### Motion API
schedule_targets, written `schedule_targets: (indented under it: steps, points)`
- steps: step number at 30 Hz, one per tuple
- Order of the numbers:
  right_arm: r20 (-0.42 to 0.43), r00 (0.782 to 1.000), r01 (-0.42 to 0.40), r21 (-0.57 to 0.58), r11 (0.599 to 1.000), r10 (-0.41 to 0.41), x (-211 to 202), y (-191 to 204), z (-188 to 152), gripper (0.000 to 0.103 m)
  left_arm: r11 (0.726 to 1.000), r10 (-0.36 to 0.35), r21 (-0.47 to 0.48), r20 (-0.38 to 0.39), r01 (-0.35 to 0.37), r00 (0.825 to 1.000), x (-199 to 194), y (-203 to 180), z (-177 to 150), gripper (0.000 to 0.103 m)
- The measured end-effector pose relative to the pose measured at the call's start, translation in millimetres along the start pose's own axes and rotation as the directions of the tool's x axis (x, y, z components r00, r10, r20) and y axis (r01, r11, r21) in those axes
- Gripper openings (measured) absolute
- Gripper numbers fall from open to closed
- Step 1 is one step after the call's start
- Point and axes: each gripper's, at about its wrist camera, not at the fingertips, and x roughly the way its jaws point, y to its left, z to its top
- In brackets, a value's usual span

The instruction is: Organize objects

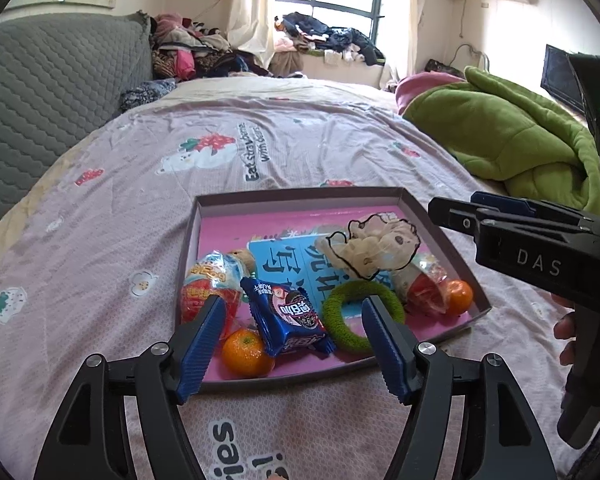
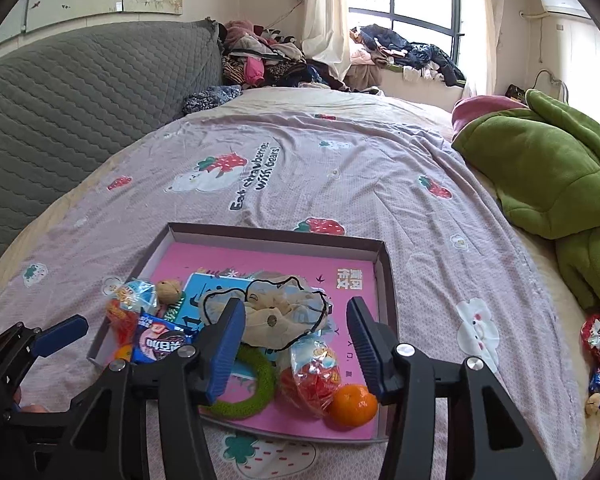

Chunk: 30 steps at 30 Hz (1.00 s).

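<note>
- Left claw (image 1: 294, 344): blue ribbed pads stand wide apart above the near edge of the tray; nothing is clamped between them. In the left wrist view a blue biscuit packet (image 1: 290, 322) and a mandarin (image 1: 246, 354) appear in the gap, lying on the tray floor and clear of the pads.
- Right claw (image 2: 296, 346): pads likewise apart and empty, poised over the near half of the tray. Its body also shows at the right edge of the left wrist view, with part of the person's hand (image 1: 566, 330) behind it.
- Tray (image 2: 384, 258): a shallow box lid with grey walls and a pink printed floor, resting on the bed sheet (image 2: 340, 168), which bears a strawberry-and-bear print.
- Tray contents, left group: a clear sweet bag (image 1: 206, 282) with red contents, a walnut (image 2: 168, 290) beside it, the blue biscuit packet and the first mandarin at the near left corner.
- Tray contents, middle: a green fuzzy hair ring (image 1: 360, 312) lying flat; behind it a cream scrunchie (image 2: 276, 316) edged in black.
- Tray contents, right group: a second sweet bag (image 2: 312, 376) touching a second mandarin (image 2: 354, 404) at the near right corner.
- Surroundings: a green quilt (image 2: 560, 172) is bunched at the right of the bed; a grey quilted headboard (image 2: 80, 96) stands at the left; more wrapped snacks (image 2: 598, 340) lie on the bed well apart from the tray, at the right edge.
</note>
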Motion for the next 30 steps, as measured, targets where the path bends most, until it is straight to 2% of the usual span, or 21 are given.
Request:
schedule_targets:
  steps: [6,12,21,27,30]
  points:
    - [0.037,0.999,0.009,0.0,1.0,-0.009,-25,1,0,0.057,0.998,0.055,-0.014,0.02,-0.055,0.998,-24,3,4,0.073]
    - [0.07,0.997,0.012,0.004,1.0,-0.013,-52,0,-1,0.058,0.996,0.074,-0.042,0.038,-0.072,0.997,-50,10,3,0.073]
    - [0.108,0.994,0.007,0.006,1.0,-0.008,-94,-2,-19,0.058,0.996,0.065,-0.064,0.088,-0.059,0.994,-91,13,-3,0.073]
    - [0.115,0.993,-0.001,0.002,1.0,0.001,-113,-1,-45,0.058,0.997,0.017,-0.075,0.084,-0.011,0.996,-106,11,-16,0.073]
    - [0.109,0.994,-0.008,-0.002,1.0,0.008,-116,-1,-56,0.058,0.998,0.025,-0.064,0.084,-0.019,0.996,-109,6,-24,0.073]
